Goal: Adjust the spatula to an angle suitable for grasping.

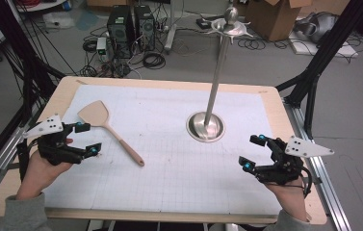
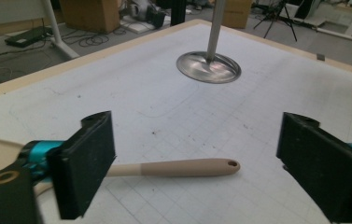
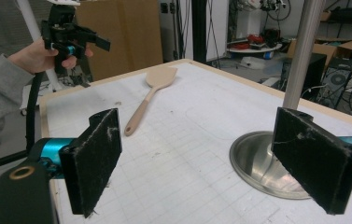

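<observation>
A beige spatula (image 1: 109, 129) lies on the white grid mat (image 1: 169, 163), blade toward the far left, handle toward the middle; its handle (image 2: 183, 167) shows between my left jaws. My left gripper (image 1: 86, 139) hovers open just left of the spatula, nothing between its jaws. A steel stand (image 1: 206, 126) with a round base and tall pole (image 1: 219, 72) rises right of centre; its base (image 3: 262, 161) sits behind my right jaws. My right gripper (image 1: 253, 153) is open near the front right, holding nothing. The spatula (image 3: 148, 98) and left gripper (image 3: 73, 39) appear farther off.
The table's wooden rim (image 1: 169, 82) frames the mat. Beyond the far edge the floor holds computer towers (image 1: 131, 24), cables and cardboard boxes (image 1: 278, 17). Black frame posts (image 1: 318, 57) stand at both sides. The pole's hooked top (image 1: 229, 24) spreads outward.
</observation>
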Tool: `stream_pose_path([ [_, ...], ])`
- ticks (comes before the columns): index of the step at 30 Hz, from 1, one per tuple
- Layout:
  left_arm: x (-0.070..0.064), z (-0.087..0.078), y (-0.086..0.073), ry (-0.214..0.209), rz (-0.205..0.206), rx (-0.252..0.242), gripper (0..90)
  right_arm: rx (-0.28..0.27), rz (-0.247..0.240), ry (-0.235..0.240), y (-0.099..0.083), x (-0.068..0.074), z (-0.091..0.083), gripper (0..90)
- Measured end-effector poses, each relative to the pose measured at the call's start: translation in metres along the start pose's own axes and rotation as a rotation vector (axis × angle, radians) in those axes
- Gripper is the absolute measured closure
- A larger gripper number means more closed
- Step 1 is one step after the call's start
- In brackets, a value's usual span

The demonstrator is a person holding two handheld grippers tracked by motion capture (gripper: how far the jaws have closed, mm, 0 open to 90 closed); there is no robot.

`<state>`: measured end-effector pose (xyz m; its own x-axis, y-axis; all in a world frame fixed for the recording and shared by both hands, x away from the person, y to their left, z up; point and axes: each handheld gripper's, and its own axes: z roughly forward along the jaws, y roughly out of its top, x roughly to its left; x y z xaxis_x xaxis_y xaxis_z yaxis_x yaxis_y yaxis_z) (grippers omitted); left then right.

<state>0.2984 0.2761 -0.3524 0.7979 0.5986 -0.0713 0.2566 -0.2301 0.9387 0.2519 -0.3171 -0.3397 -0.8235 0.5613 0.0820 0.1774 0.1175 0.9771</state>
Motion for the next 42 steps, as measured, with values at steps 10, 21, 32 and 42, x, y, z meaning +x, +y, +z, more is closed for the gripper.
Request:
stream_pose_path([
  [10,-0.001,0.014,-0.007,-0.014,0.006,0.032,37.8,0.011,0.006,0.009,-0.001,0.000,0.001,15.3],
  [21,-0.003,0.031,-0.019,0.061,0.044,0.067,73.2,0.023,0.009,0.010,-0.002,-0.001,0.001,15.3],
  [32,-0.001,0.038,-0.026,0.129,0.039,0.061,89.6,0.028,0.010,0.009,-0.003,0.000,-0.001,15.3],
  [42,0.001,0.056,-0.032,0.082,0.026,0.117,89.7,0.042,0.016,0.006,-0.005,0.001,-0.002,15.3],
])
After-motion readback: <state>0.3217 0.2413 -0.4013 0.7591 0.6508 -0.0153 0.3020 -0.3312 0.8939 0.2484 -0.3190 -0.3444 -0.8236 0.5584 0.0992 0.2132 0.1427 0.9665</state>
